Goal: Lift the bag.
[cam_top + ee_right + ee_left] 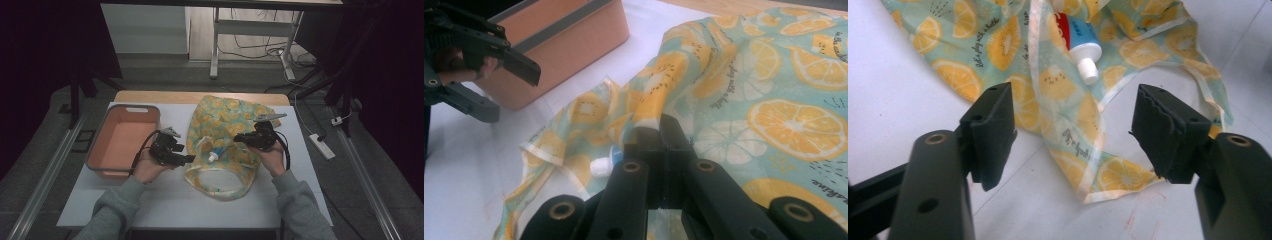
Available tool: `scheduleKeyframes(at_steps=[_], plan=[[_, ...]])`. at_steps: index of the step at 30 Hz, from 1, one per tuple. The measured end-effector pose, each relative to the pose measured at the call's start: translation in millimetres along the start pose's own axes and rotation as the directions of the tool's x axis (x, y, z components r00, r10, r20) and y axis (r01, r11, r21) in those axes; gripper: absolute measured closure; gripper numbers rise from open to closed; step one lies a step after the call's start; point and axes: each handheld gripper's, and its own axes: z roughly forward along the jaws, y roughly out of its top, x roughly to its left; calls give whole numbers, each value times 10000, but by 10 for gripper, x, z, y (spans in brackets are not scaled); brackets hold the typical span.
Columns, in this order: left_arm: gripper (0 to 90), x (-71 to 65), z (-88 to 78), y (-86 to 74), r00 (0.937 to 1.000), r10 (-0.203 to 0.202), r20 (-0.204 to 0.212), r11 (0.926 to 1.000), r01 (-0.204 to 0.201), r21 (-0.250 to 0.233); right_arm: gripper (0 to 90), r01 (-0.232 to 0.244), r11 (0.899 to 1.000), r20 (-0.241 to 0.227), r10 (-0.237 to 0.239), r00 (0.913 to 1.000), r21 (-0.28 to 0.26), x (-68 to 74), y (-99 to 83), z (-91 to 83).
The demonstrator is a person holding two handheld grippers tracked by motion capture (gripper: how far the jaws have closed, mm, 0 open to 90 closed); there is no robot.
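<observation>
A lemon-print cloth bag [225, 125] lies on the white table [175, 200], its mouth toward the person. A toothpaste tube [215, 154] with a white cap sticks out of that mouth. My left gripper [189, 159] hovers just left of the bag's edge, open, nothing between its jaws. In the left gripper view the tube [1080, 45] lies beyond the open jaws [1073, 135], with bag cloth [998, 45] below them. My right gripper [239, 138] is shut on a pinch of bag cloth [784, 75] near the opening, lifting it slightly above the cap [603, 166].
An orange plastic bin [125, 108] stands at the table's left, close behind the left hand; its wall [574, 45] appears in the right gripper view beside the left gripper [516, 97]. Bare white tabletop lies in front of the bag. Desk legs and cables are on the floor beyond.
</observation>
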Motion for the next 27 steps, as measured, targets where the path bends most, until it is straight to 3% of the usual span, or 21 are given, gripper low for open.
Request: scheduleKeyframes(at_steps=[3,9,11,16,21,25,27], plan=[[306,14,35,20,9999,17,-145,10000,-16,64,737,135,9999,385,-137,9992,53,18,7,1],[298,17,102,80,9999,64,-134,9998,-62,189,665,140,9997,487,-151,9987,216,31,-2,7],[288,6,128,107,9994,154,-308,9997,-147,218,610,163,9996,563,-177,9983,248,40,-2,5],[267,0,199,135,9989,232,-400,9991,-217,363,360,296,9993,1336,-324,9905,234,144,10,-106],[263,-2,224,133,9980,357,-518,9983,-331,488,286,660,9978,1924,-660,9791,65,281,-41,-336],[262,-18,304,161,9976,401,-556,9979,-372,523,283,352,9993,2370,-371,9708,123,326,-195,-484],[263,-11,367,197,9955,468,-823,9976,-424,542,279,191,9993,2654,-273,9638,334,336,-307,-522]])
